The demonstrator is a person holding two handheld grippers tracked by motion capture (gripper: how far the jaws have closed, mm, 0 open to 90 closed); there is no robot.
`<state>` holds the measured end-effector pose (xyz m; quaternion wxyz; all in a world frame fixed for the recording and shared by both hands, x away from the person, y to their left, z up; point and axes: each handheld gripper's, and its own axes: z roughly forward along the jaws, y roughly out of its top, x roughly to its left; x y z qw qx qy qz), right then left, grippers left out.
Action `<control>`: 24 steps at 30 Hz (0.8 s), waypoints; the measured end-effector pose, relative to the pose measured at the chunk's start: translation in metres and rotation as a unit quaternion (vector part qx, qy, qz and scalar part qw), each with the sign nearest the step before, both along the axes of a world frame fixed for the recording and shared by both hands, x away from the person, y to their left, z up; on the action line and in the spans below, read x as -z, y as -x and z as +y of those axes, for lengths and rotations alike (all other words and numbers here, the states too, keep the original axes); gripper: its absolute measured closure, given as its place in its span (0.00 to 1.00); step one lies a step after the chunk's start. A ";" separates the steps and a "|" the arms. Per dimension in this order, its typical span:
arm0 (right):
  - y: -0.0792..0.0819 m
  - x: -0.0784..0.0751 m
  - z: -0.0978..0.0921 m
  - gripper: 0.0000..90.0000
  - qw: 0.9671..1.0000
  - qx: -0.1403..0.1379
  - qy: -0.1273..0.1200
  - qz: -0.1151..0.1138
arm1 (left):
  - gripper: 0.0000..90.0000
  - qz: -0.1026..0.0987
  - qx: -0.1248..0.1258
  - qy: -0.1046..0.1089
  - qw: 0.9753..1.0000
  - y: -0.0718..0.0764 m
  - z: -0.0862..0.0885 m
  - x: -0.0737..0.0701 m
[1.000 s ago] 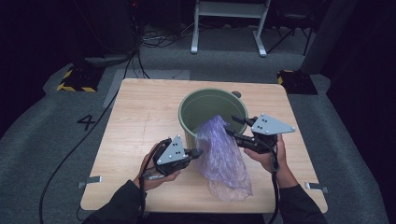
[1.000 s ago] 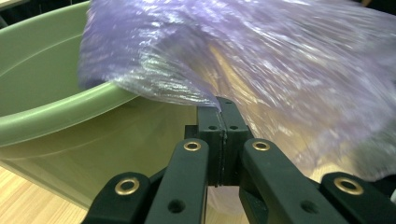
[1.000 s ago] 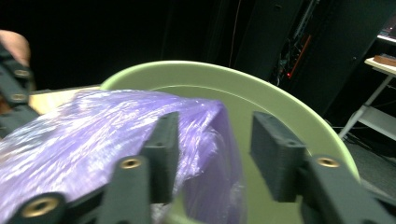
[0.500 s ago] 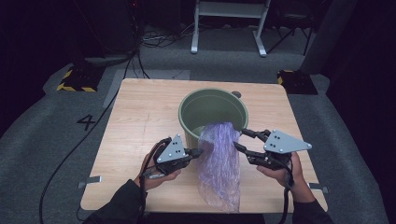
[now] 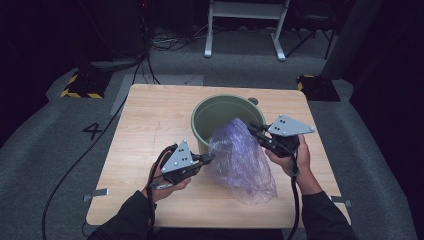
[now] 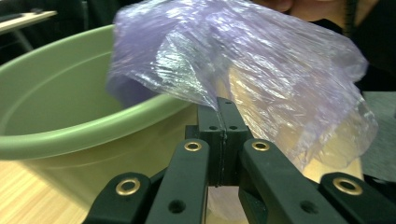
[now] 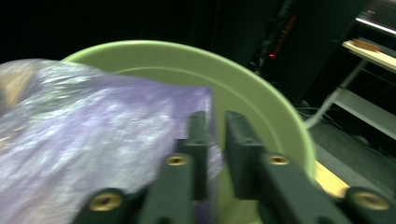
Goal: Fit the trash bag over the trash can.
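Purple plastic bag (image 5: 240,160) held spread between both grippers at the near rim of the green bucket (image 5: 220,112), likely to open its mouth for lining. Left gripper (image 5: 207,159) clenched on the bag's edge. Right gripper (image 5: 254,129): jaws slightly parted around film, grip uncertain. Bag's tail rests on table (image 5: 150,115).

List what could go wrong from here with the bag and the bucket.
1. The left gripper pinches only a thin edge of the purple plastic bag; the film could slip out or tear if pulled.
2. In the right gripper view, the right gripper shows a gap between its jaws, so its hold on the bag looks uncertain.
3. Most of the bag hangs outside the green bucket, lying on the table; its mouth may collapse before reaching over the rim.
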<state>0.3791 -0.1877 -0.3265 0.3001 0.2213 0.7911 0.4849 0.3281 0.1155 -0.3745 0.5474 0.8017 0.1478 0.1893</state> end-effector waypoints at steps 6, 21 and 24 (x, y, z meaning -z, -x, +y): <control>0.016 -0.002 -0.023 0.55 0.998 -0.042 -0.042 -0.003 | 1.00 0.004 -0.006 -0.007 1.000 0.000 0.002 0.001; 0.090 0.005 -0.047 0.27 0.995 -0.092 -0.035 -0.004 | 1.00 0.012 -0.016 -0.010 1.000 -0.004 0.000 0.005; 0.107 0.013 -0.040 0.25 0.994 -0.111 -0.023 -0.003 | 1.00 0.013 -0.016 -0.010 1.000 -0.003 0.000 0.005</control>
